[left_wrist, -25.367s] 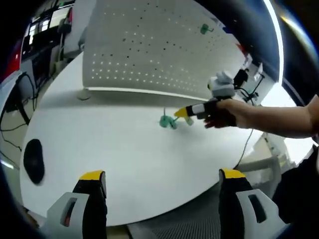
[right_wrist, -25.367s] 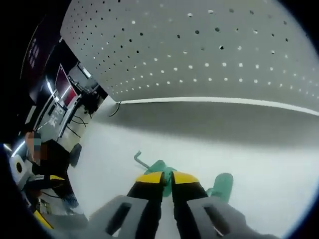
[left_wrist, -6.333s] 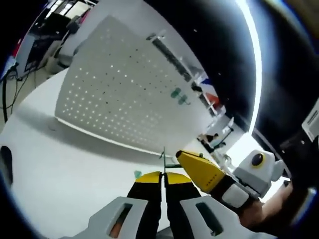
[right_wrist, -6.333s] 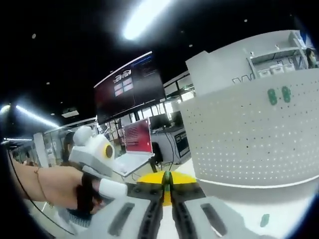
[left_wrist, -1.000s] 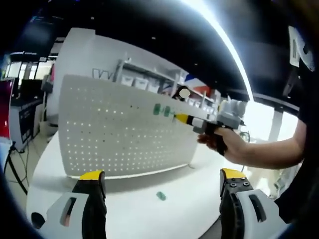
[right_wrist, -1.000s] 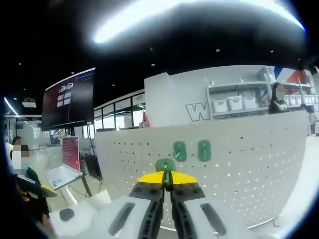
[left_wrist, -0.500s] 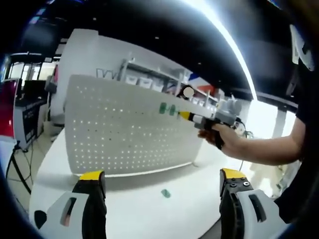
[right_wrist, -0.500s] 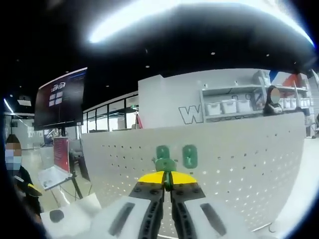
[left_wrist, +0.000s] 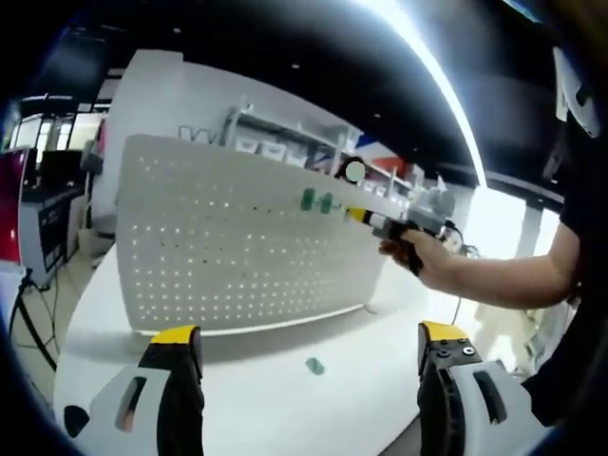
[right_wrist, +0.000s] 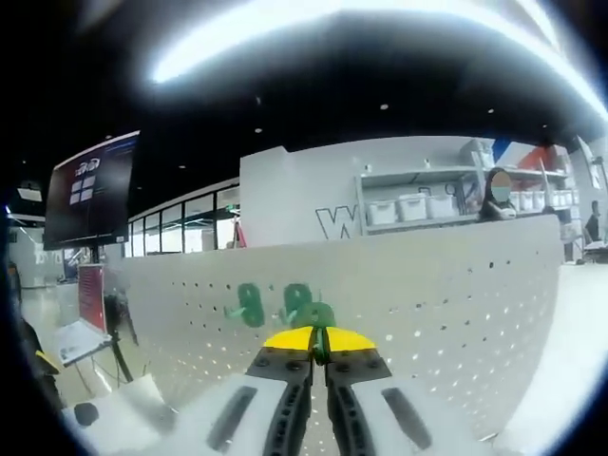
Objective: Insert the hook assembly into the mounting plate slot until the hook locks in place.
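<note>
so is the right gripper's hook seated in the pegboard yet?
Cannot tell. The right gripper is shut on a green hook, close against the pegboard beside two mounted hooks; the contact itself is hidden.

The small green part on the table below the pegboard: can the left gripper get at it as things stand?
Probably yes. The left gripper is open, and the green part lies alone on the white table ahead of it, nothing between them.
</note>
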### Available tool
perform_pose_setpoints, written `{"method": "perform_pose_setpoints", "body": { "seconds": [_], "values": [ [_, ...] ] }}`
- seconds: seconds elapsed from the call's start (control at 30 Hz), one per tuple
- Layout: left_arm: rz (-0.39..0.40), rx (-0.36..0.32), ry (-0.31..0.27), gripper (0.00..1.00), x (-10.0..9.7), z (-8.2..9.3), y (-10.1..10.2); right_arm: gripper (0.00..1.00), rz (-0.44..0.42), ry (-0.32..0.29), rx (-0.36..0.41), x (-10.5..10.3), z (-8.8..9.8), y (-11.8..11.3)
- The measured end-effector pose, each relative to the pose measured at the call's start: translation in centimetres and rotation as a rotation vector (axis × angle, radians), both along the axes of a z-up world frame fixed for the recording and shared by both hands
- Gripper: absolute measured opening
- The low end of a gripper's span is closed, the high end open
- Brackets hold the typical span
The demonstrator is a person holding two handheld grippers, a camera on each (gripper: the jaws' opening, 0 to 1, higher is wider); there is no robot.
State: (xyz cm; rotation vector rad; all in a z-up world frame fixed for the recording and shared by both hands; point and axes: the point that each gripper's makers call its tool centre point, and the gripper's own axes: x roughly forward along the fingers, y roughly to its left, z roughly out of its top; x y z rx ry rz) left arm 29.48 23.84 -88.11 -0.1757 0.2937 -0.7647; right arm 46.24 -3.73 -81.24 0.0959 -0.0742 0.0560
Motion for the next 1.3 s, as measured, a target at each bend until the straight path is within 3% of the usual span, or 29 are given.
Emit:
{"method": "perform_pose_setpoints", "body": {
  "seconds": [0.63,1.3],
  "values": [
    [0.024,0.019,0.011,0.95,1.1,-0.7,0.7,0.00,-0.092,-0.038,0.023,2.7,1.7,-2.3],
    [0.042,0.032,0.016,0.93,1.3,-0.9,1.4,0.00,-0.117,-0.091,0.065,2.8,0.8,-2.1]
  ]
}}
